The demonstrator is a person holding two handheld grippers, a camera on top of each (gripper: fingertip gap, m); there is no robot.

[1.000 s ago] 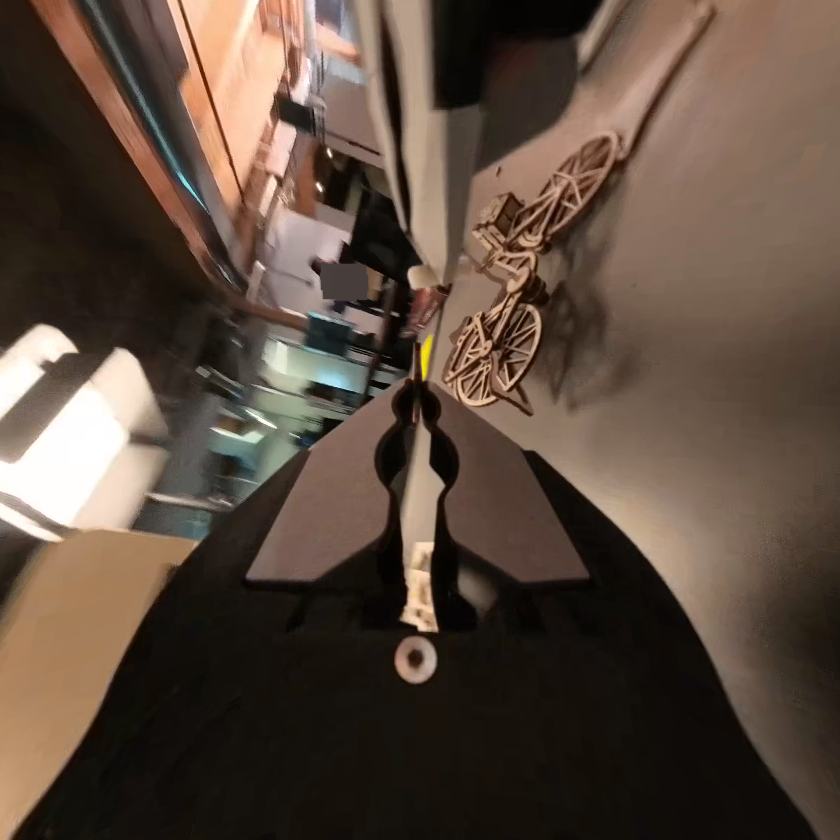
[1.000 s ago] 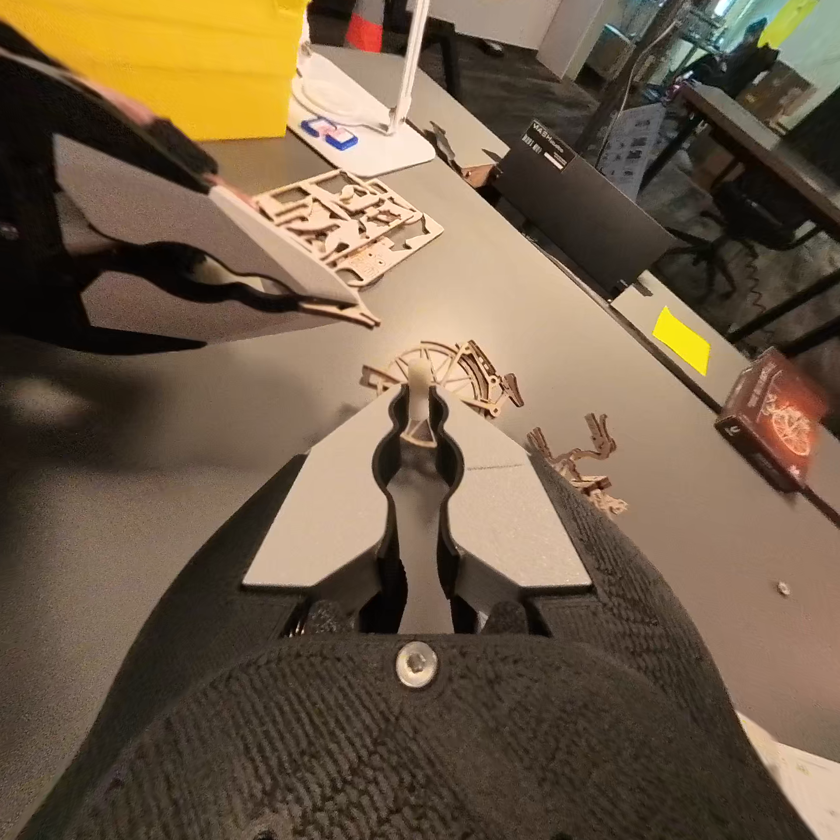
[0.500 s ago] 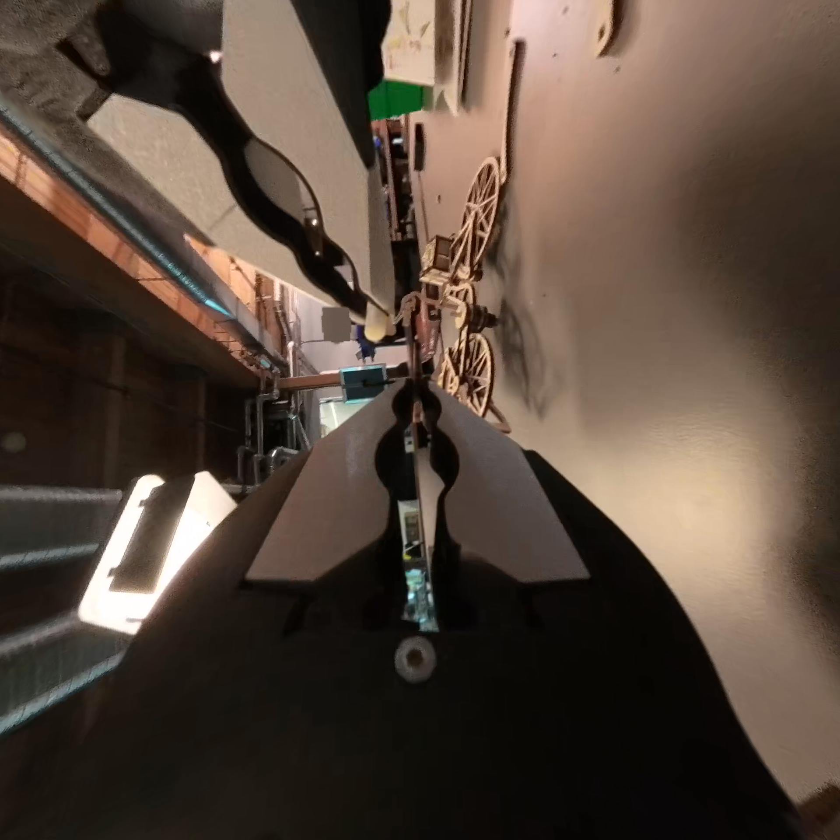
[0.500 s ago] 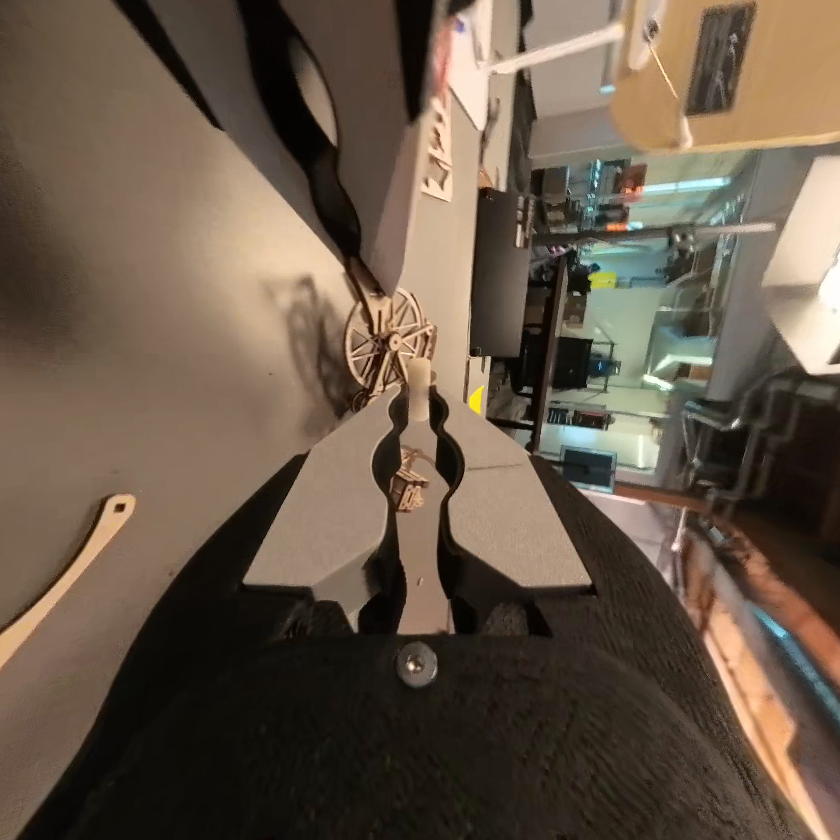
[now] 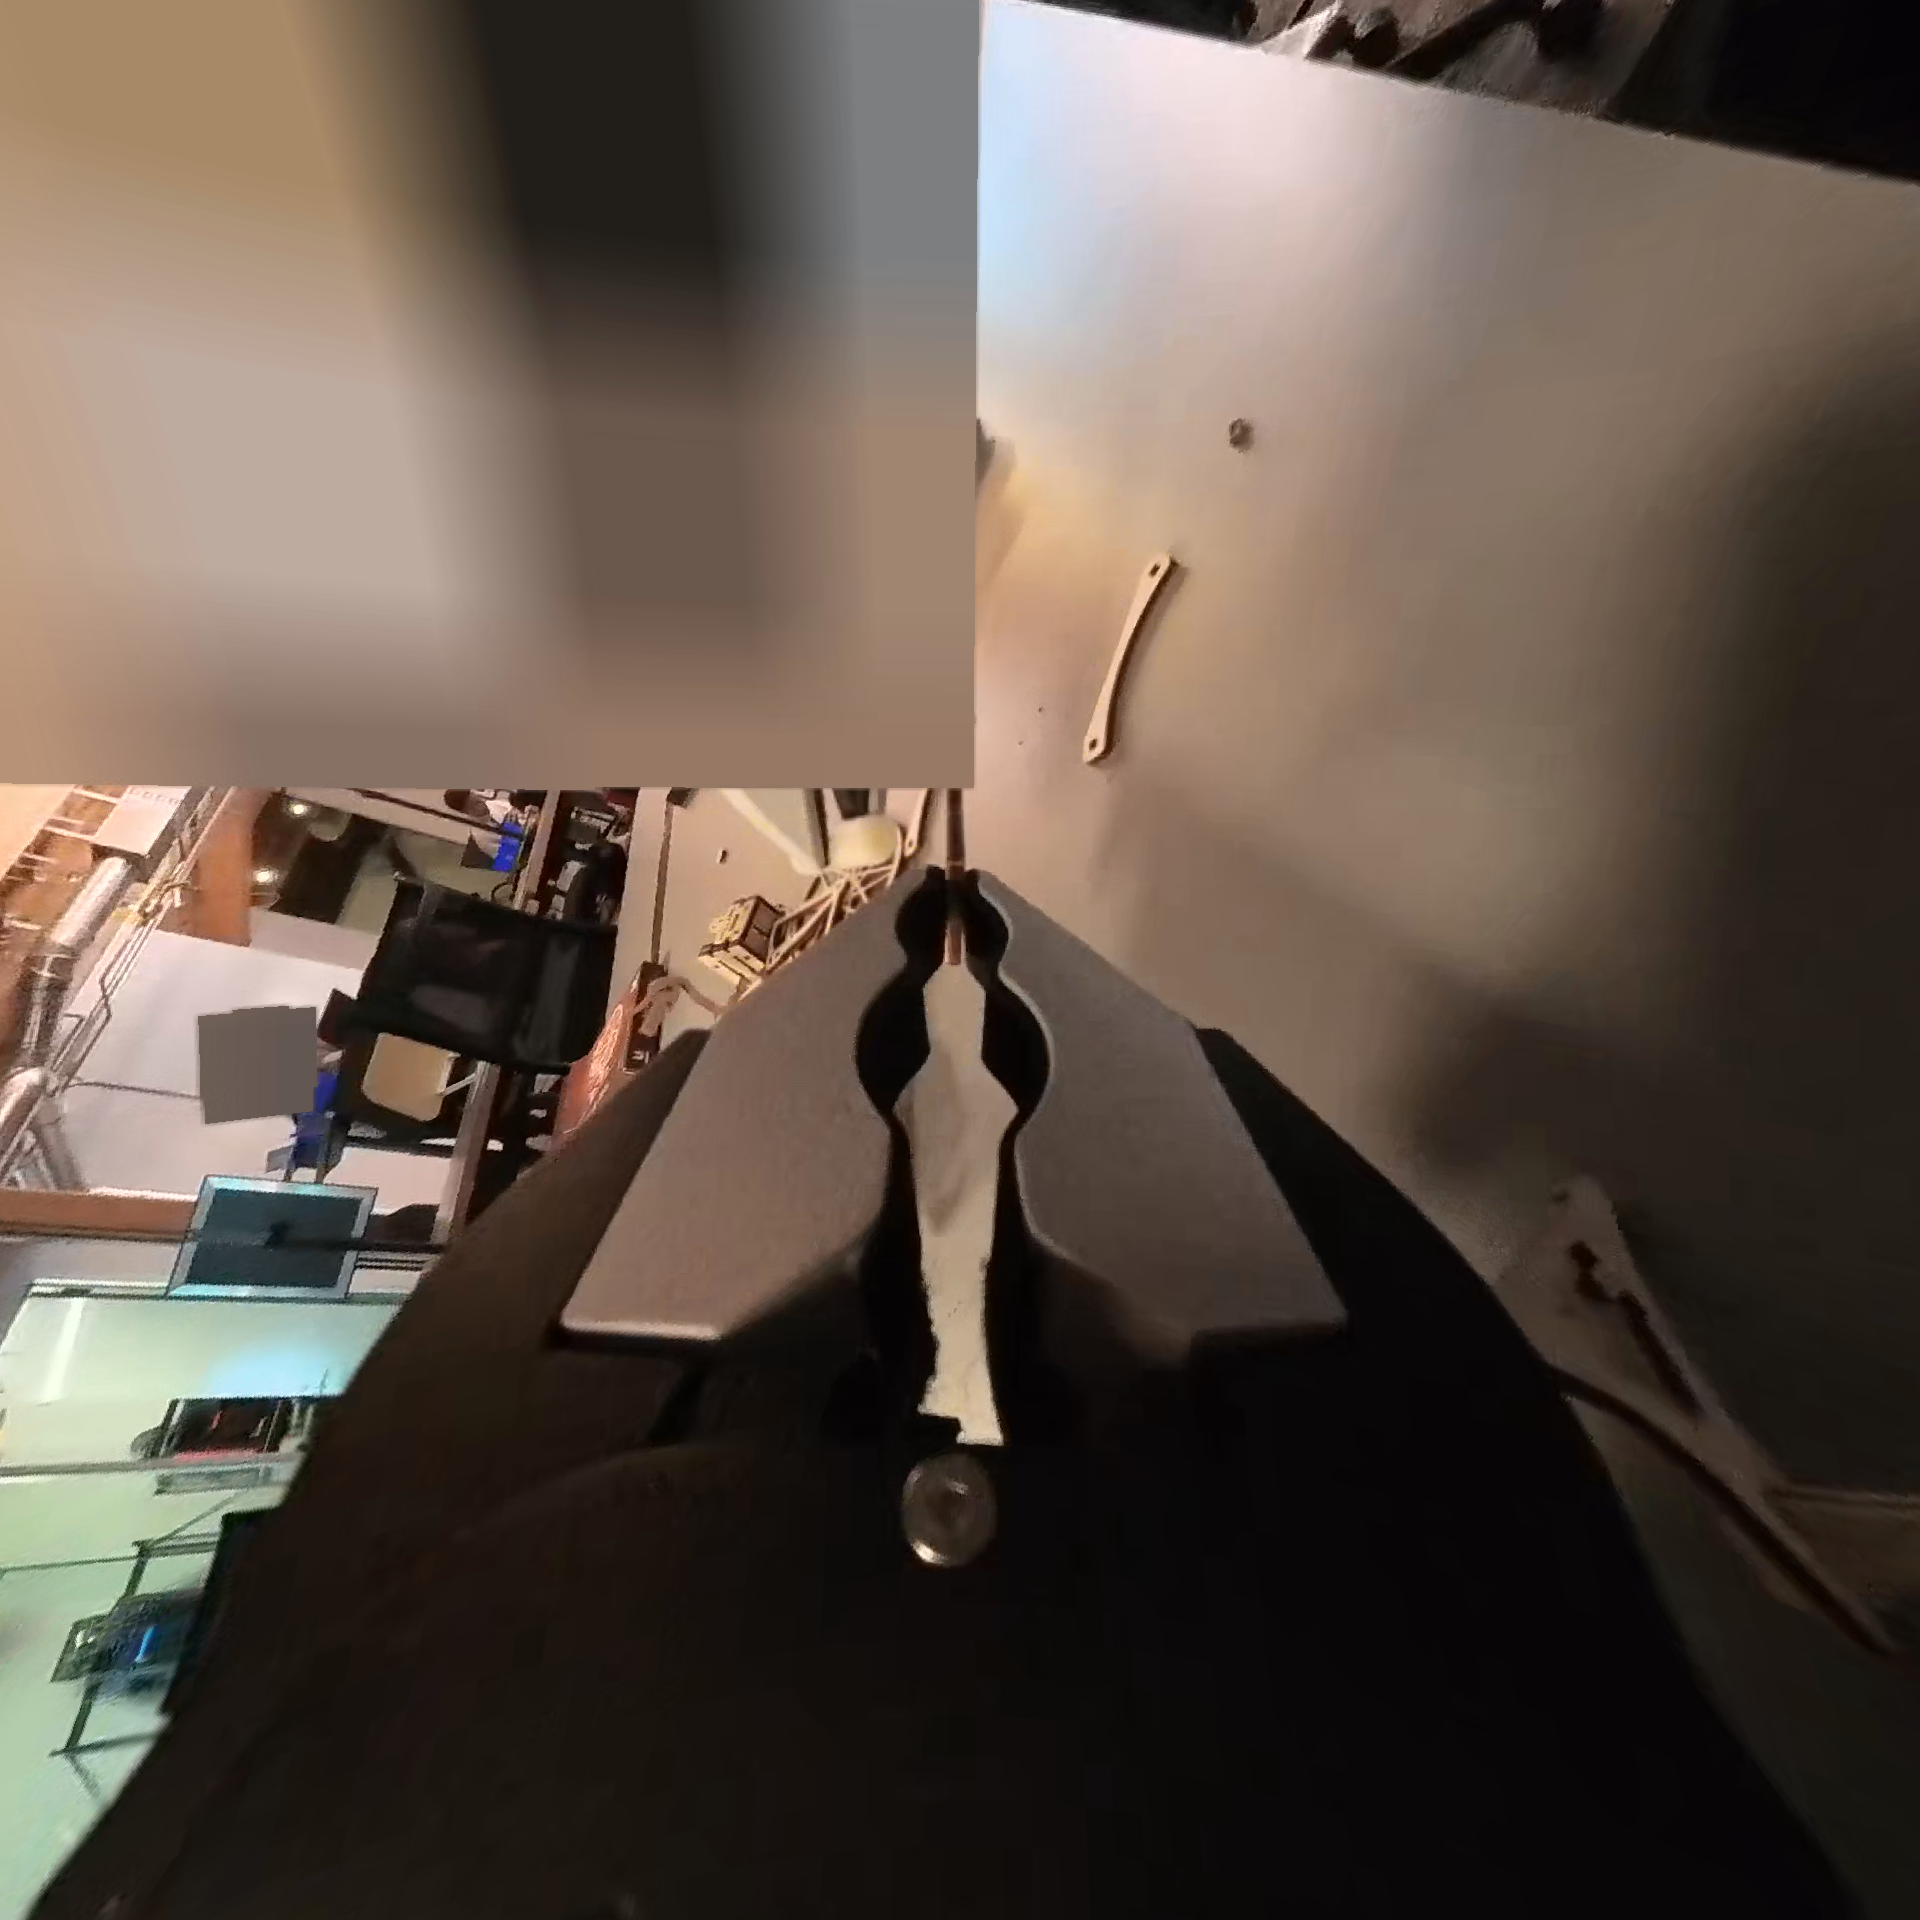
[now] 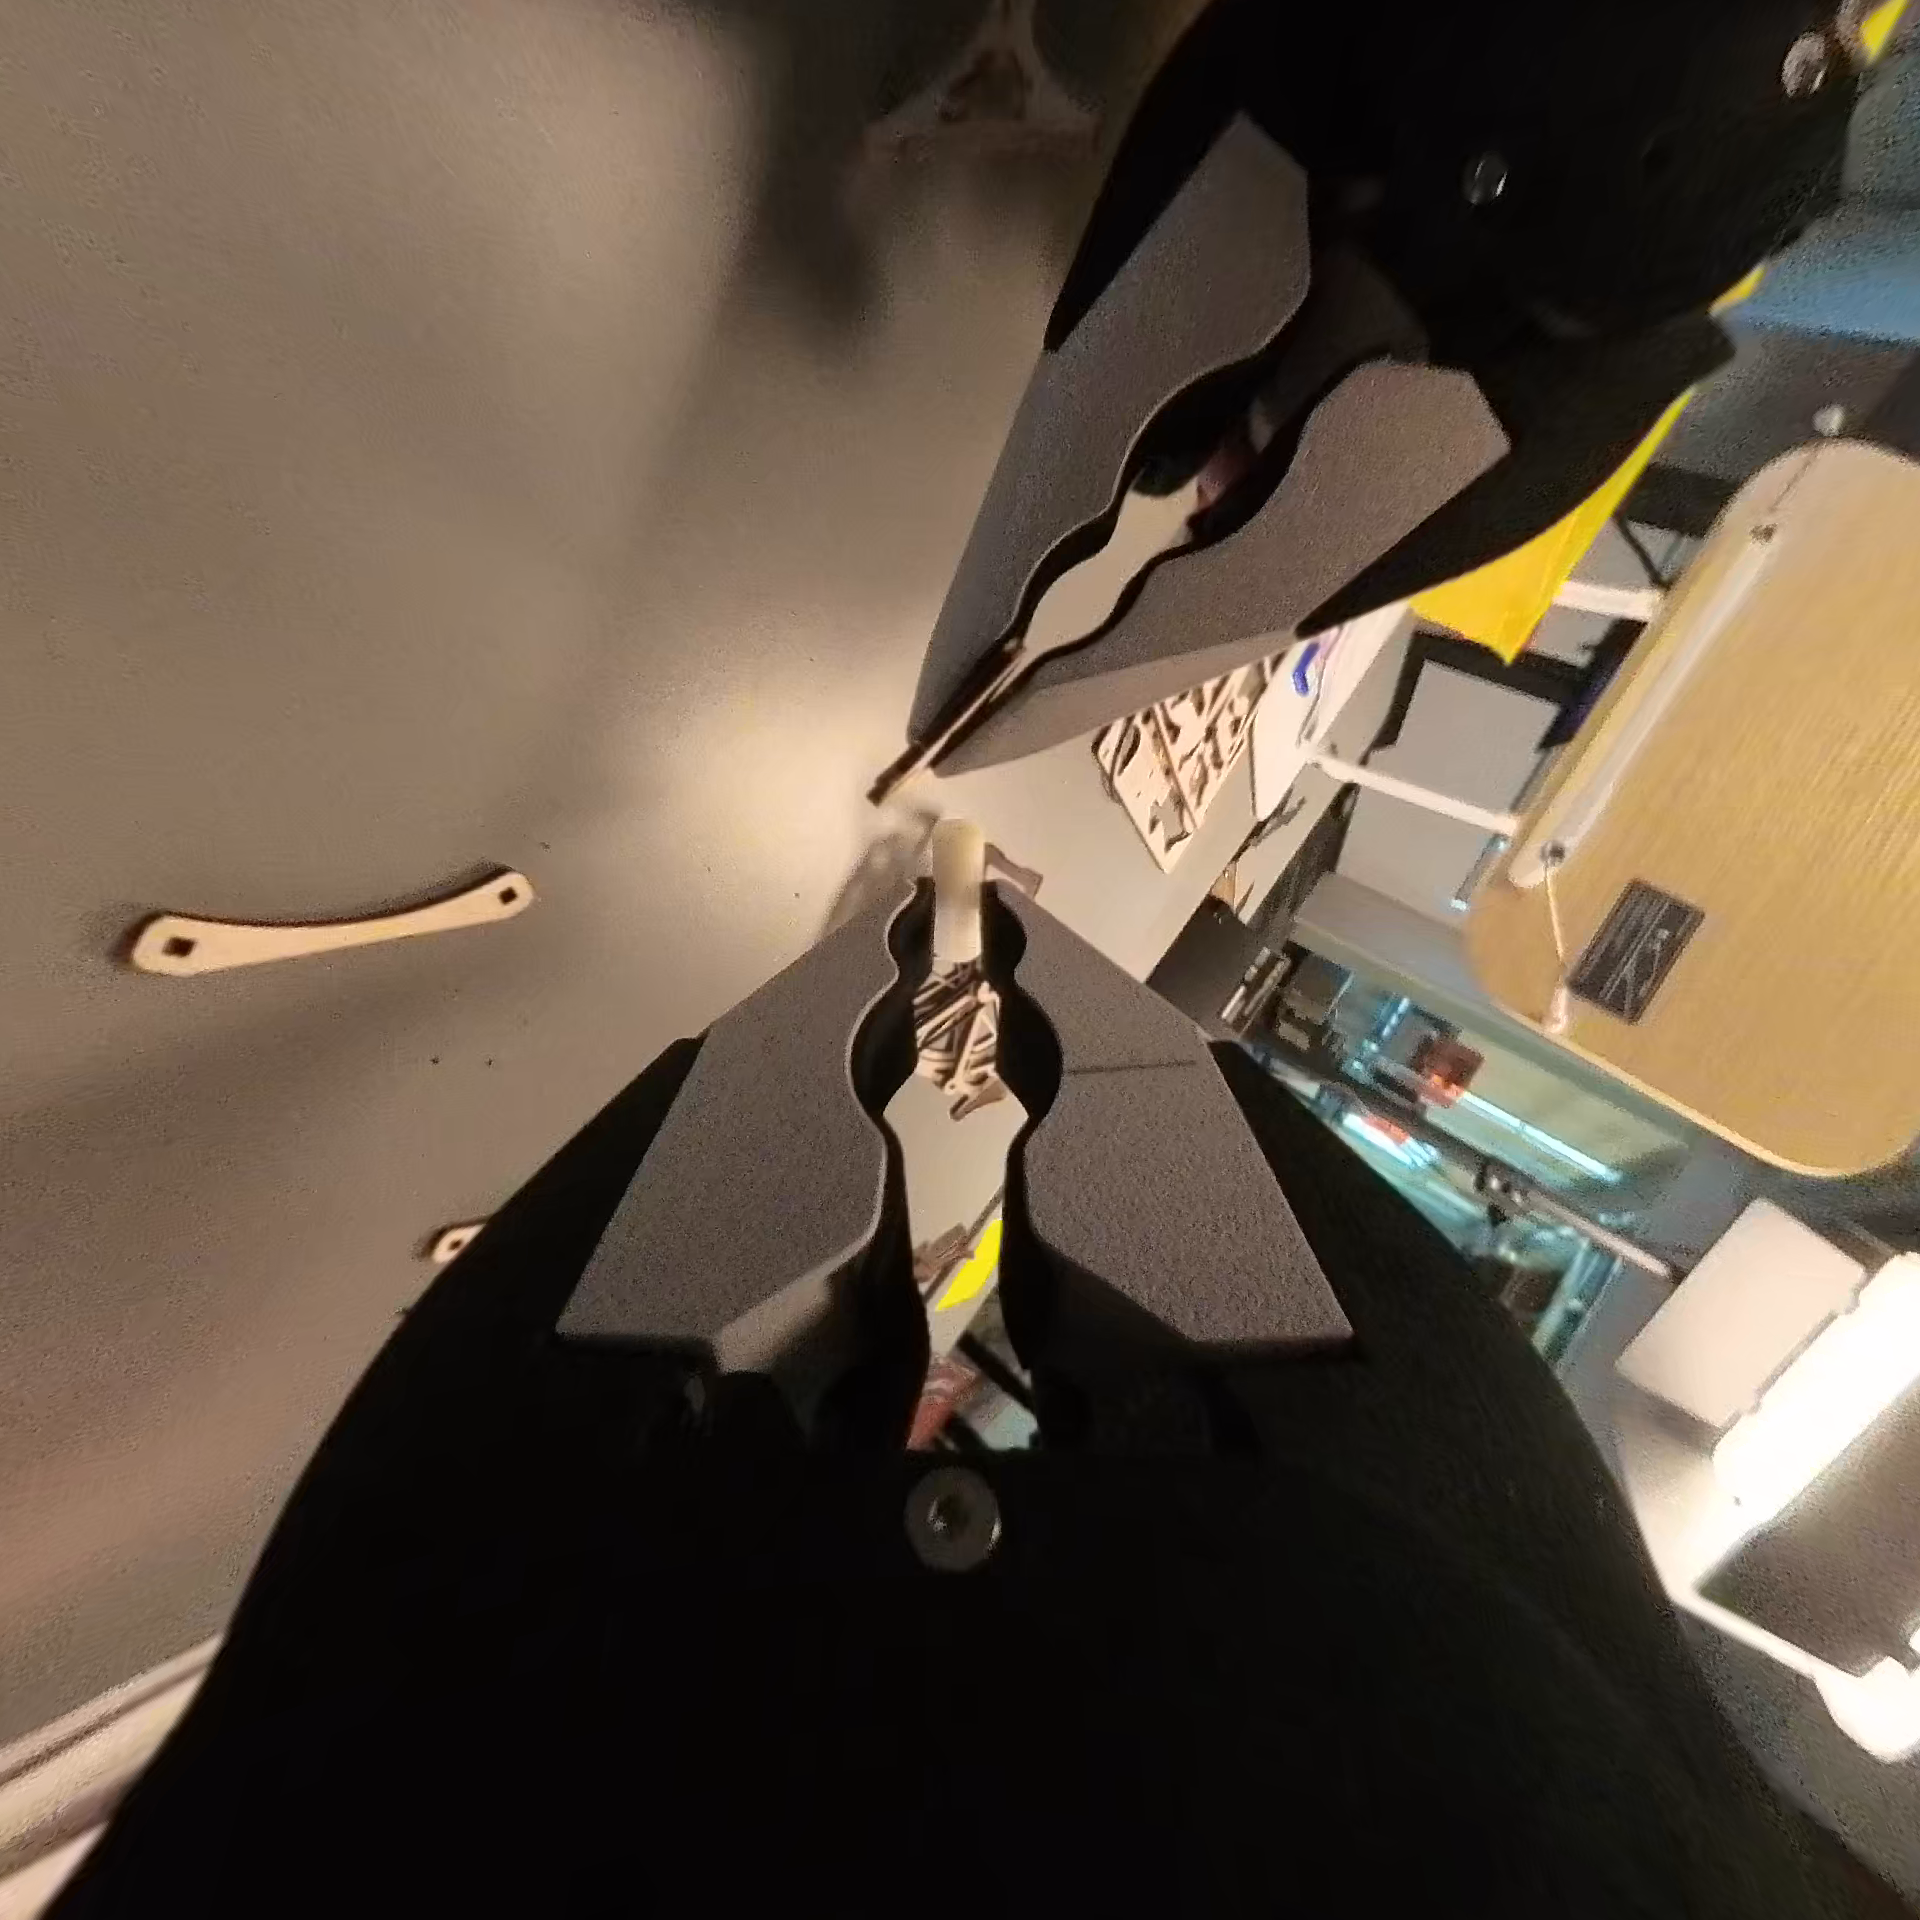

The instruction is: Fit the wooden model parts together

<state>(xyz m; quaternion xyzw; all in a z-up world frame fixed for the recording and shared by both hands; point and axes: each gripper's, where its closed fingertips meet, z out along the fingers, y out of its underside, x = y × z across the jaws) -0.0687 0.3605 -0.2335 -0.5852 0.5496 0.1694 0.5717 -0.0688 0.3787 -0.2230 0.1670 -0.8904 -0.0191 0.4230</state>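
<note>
My left gripper point(image 5: 954, 883) is shut on a thin flat wooden part point(image 5: 954, 852) that I see edge-on, poking out past the tips. My right gripper point(image 6: 956, 896) is shut on a short cream peg point(image 6: 956, 868). In the right wrist view the left gripper point(image 6: 920, 758) comes in from the upper right, and its wooden part ends just left of and above the peg, a small gap apart. The peg's end point(image 5: 862, 840) shows left of my left tips. Part of the wooden bicycle model point(image 5: 790, 925) lies beyond on the grey table point(image 5: 1455, 727).
A curved wooden strip point(image 6: 322, 928) lies loose on the table; it also shows in the left wrist view point(image 5: 1127, 660). A second small piece point(image 6: 452, 1240) lies nearer. A punched-out parts sheet point(image 6: 1195, 769) and a yellow bin point(image 6: 1538, 561) lie behind the left gripper. Both grippers' tips are close together, under 4 cm apart.
Both grippers have rolled and swung towards each other. The held wooden part and the peg now sit almost tip to tip. The bicycle model has slid mostly out of view.
</note>
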